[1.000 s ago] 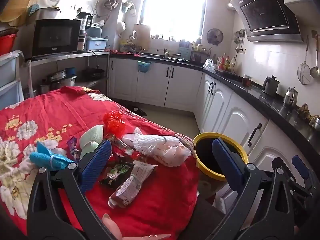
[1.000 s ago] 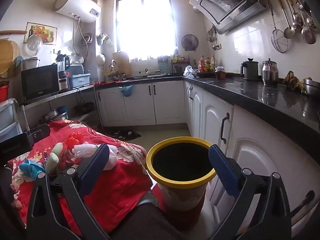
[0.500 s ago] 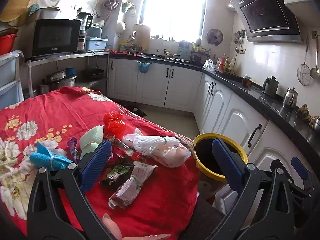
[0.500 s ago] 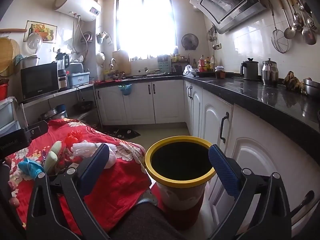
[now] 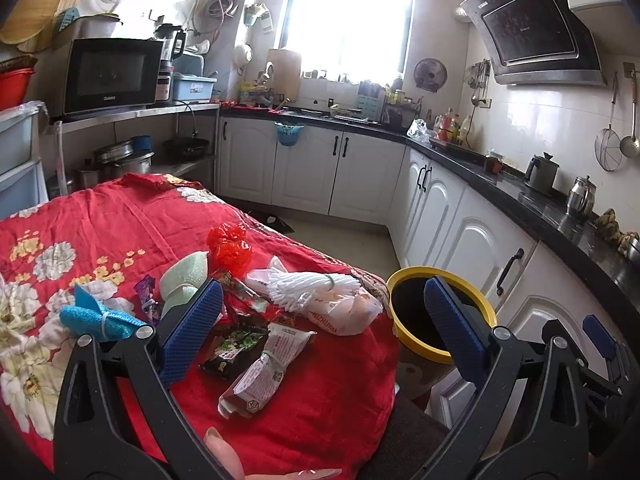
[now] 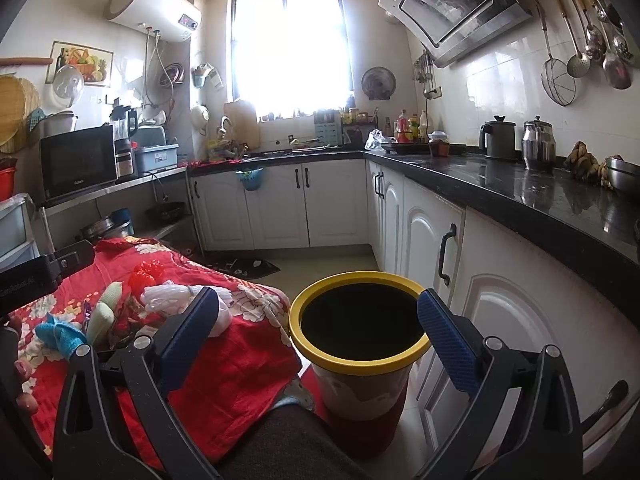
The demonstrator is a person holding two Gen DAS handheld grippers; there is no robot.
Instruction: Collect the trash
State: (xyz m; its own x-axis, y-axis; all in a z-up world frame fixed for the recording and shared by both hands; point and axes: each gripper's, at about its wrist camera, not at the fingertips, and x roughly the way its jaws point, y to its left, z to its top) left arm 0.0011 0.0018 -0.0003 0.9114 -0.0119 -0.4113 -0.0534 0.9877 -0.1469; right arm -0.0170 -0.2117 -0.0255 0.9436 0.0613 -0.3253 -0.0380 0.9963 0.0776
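Trash lies in a heap on the red flowered tablecloth (image 5: 100,232): a white foam net (image 5: 312,290) on a white bag, a red crumpled wrapper (image 5: 229,247), a dark snack packet (image 5: 234,348), a printed pouch (image 5: 268,372), a pale green foam piece (image 5: 182,276) and a blue tied bundle (image 5: 100,320). The yellow-rimmed bin (image 6: 360,332) stands on the floor right of the table. My left gripper (image 5: 320,316) hangs open above the heap, holding nothing. My right gripper (image 6: 318,320) is open over the bin's near rim, also holding nothing.
White cabinets (image 6: 424,232) under a black counter (image 6: 520,196) run along the right, close behind the bin. A kettle (image 6: 498,138) and steel pot (image 6: 538,144) stand on the counter. A microwave (image 5: 108,74) sits on a shelf at left. A dark trouser leg (image 6: 280,440) lies below the right gripper.
The right gripper has drifted slightly left, so the bin sits a little further right in its view. The left gripper and the trash have barely moved.
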